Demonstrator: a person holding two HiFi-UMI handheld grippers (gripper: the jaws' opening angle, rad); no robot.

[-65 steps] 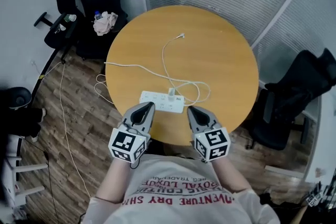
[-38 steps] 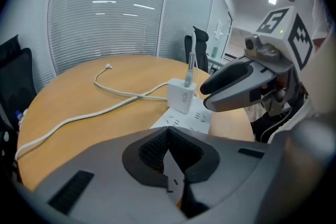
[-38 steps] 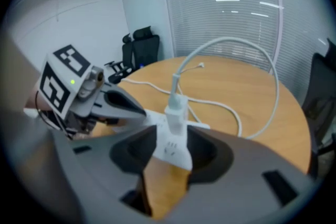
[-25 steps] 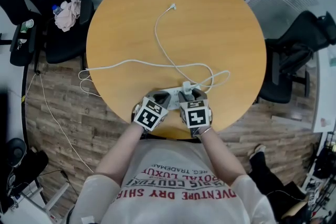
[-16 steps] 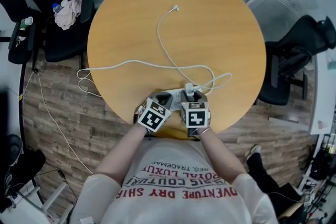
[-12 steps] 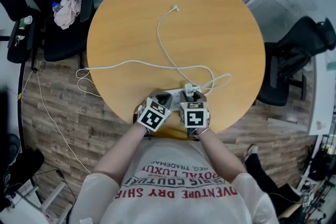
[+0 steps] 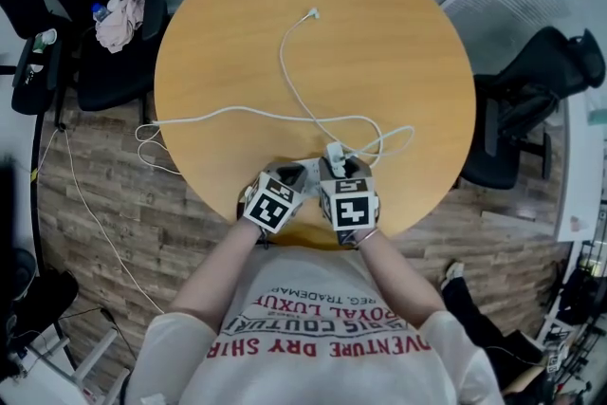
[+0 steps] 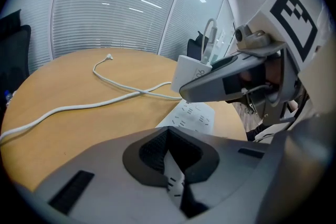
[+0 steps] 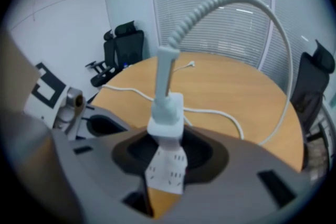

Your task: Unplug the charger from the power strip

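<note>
The white charger (image 9: 167, 122) is pinched between the pads of my right gripper (image 9: 167, 152), its cable (image 7: 294, 100) arching up and away across the round table (image 7: 379, 43). From the left gripper view the charger (image 8: 190, 75) hangs clear above the white power strip (image 8: 193, 114). My left gripper (image 8: 169, 162) is shut, its tips resting on the strip, which shows through the narrow gap between the jaws. Both grippers sit side by side at the table's near edge, left gripper (image 7: 285, 177) and right gripper (image 7: 339, 168). The strip is mostly hidden under them.
The strip's own cord (image 7: 190, 120) runs left off the table to the floor. The cable's free plug (image 7: 313, 12) lies at the far side. Black office chairs stand at the left (image 7: 104, 62), with a cloth on one, and at the right (image 7: 531, 100).
My right gripper has closed on the charger and risen a little with it, so the charger now stands off the strip. The left gripper has stayed put.
</note>
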